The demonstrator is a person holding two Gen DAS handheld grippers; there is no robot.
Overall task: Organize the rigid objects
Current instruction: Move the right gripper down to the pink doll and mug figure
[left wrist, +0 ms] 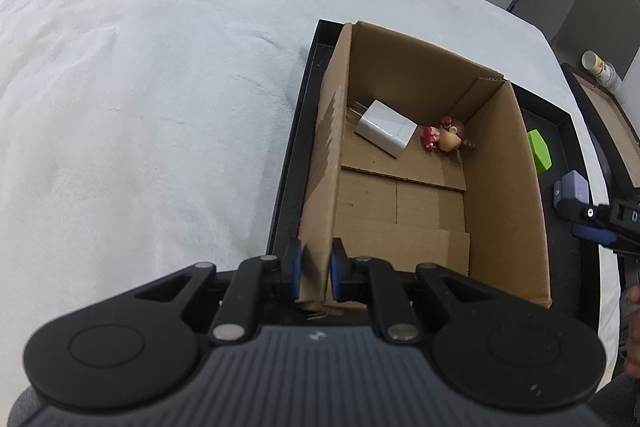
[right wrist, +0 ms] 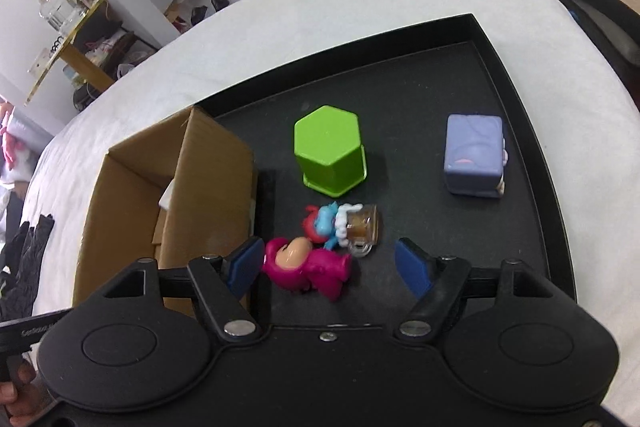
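Observation:
My left gripper (left wrist: pixel 316 269) is shut on the near left wall of an open cardboard box (left wrist: pixel 496 163) that stands in a black tray (left wrist: pixel 290 163). Inside the box lie a white charger (left wrist: pixel 386 128) and a small brown-haired figurine (left wrist: pixel 448 137). In the right wrist view my right gripper (right wrist: pixel 330 263) is open above the tray (right wrist: pixel 520 99), with a magenta figurine (right wrist: pixel 310 269) between its fingers, close to the left pad (right wrist: pixel 246 265). Just beyond lie a red-and-blue figurine with a small mug (right wrist: pixel 344 225), a green hexagonal block (right wrist: pixel 330 149) and a lilac cube (right wrist: pixel 474 153).
The tray sits on a white cloth-covered table (left wrist: pixel 140 107). The cardboard box (right wrist: pixel 172 195) stands left of my right gripper. The green block (left wrist: pixel 539 151) and lilac cube (left wrist: pixel 574 189) show right of the box in the left wrist view. Shelves and slippers are beyond the table.

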